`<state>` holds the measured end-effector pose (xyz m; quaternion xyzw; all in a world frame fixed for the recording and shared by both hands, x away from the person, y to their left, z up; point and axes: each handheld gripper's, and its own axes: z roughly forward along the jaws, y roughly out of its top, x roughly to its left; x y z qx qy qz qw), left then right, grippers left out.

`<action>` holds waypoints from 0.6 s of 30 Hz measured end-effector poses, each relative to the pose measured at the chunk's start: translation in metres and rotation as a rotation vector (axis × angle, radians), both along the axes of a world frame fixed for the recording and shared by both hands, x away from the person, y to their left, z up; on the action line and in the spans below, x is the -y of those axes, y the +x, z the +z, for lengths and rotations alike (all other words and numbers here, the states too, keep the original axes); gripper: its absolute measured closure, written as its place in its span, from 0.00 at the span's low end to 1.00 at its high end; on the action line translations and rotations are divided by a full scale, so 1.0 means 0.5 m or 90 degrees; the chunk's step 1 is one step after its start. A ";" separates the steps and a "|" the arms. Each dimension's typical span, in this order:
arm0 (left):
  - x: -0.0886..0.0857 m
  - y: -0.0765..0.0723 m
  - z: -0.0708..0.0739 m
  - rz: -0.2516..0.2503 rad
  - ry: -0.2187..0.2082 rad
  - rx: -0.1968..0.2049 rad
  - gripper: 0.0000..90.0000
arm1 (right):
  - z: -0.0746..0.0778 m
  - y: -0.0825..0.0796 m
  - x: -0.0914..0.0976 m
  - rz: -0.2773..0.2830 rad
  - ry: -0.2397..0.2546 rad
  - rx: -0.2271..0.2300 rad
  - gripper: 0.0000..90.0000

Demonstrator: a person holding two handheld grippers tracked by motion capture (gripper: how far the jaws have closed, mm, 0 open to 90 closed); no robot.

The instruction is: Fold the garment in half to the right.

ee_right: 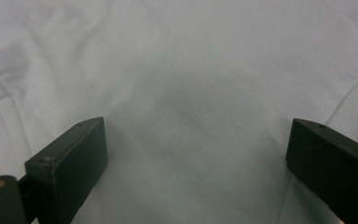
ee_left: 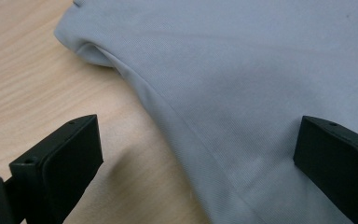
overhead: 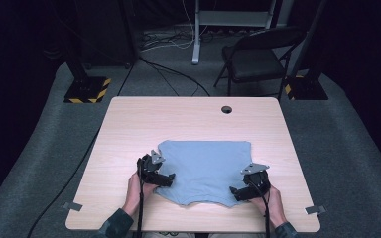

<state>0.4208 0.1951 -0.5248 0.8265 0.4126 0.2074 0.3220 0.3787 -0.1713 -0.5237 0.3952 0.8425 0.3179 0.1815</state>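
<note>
Two spread-jawed grippers, left gripper (overhead: pixel 158 172) and right gripper (overhead: pixel 250 186), are poised over the light-blue shirt (overhead: pixel 206 168) lying flat between and beneath them on the table (overhead: pixel 129 129), so a grasp of its side edges is judged next.

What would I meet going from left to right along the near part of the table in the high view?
Bare table → left gripper at the cloth's left edge → light blue cloth → right gripper at its right edge → bare table again.
</note>
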 end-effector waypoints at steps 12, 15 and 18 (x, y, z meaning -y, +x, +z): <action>0.012 0.052 0.006 0.015 0.003 -0.013 0.01 | 0.000 0.027 -0.071 0.035 -0.016 0.003 0.05; 0.018 0.054 0.000 0.012 0.005 -0.020 0.01 | -0.002 0.028 -0.065 0.029 -0.015 0.000 0.05; 0.020 0.052 -0.002 0.014 0.001 -0.022 0.01 | -0.003 0.025 -0.056 0.026 -0.012 -0.002 0.05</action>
